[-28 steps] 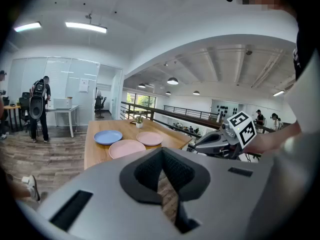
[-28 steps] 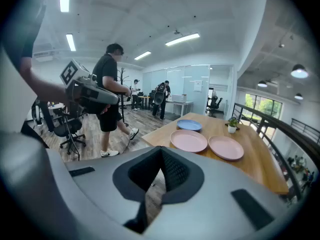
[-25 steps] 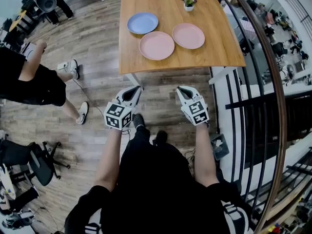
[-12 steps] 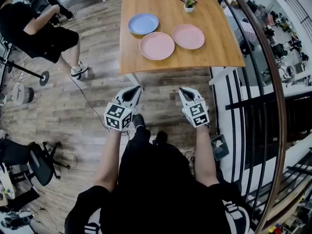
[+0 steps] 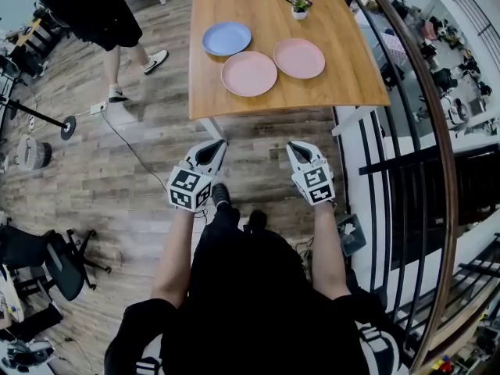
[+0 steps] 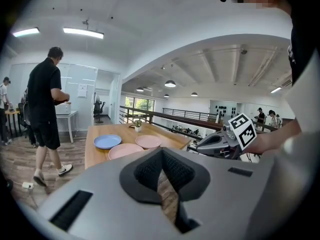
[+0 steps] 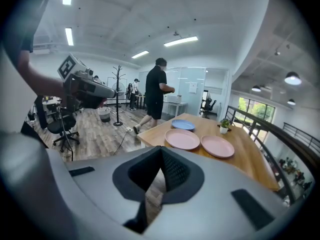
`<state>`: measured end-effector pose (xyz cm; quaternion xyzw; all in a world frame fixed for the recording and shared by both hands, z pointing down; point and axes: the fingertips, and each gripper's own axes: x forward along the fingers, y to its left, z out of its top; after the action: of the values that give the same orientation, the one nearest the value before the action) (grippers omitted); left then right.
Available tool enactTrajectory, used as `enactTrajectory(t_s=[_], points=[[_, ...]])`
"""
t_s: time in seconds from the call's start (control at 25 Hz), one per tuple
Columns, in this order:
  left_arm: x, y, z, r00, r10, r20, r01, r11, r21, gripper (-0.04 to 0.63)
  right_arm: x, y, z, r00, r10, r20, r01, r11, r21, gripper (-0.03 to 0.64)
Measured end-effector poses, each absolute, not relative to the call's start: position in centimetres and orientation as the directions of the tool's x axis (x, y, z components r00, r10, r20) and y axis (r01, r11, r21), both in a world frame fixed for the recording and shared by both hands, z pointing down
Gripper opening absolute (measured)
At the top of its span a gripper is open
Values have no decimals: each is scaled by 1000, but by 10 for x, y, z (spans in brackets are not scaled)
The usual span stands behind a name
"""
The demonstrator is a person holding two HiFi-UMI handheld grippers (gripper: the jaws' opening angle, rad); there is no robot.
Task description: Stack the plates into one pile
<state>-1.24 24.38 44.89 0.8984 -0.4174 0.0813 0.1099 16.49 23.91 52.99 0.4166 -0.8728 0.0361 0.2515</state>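
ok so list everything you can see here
table: one, light wood, ahead of the person
blue plate: one, blue, table's left side
pink plates: two, pink, side by side, the second to the right
potted plant: one, green, white pot, table's far edge
railing: one, dark, right of table
passer-by: one, black clothes, upper left
office chair: one, black, lower left
left gripper: one, grey, shut, empty
right gripper: one, grey, shut, empty
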Motion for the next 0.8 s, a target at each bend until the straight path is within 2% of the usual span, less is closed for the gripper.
enactTrajectory(t_s=[0.4, 0.56, 0.68, 0.8], points=[[-27, 245, 444, 602, -775, 194, -799, -589, 124, 25, 154, 241, 518, -545, -735, 403, -752, 641, 154, 16], [-29, 244, 440, 585, -791, 179, -810, -579, 90, 26, 151, 237, 512, -546, -747, 379, -751, 637, 173, 74], [-30, 242, 435, 581, -798, 164, -814, -574, 91, 36, 152, 233, 507, -548, -752, 367, -752, 634, 177, 168], [-29, 242, 434, 589, -792, 163, -808, -582, 92, 141, 153, 231, 504, -540, -761, 359, -759, 625, 183, 248]])
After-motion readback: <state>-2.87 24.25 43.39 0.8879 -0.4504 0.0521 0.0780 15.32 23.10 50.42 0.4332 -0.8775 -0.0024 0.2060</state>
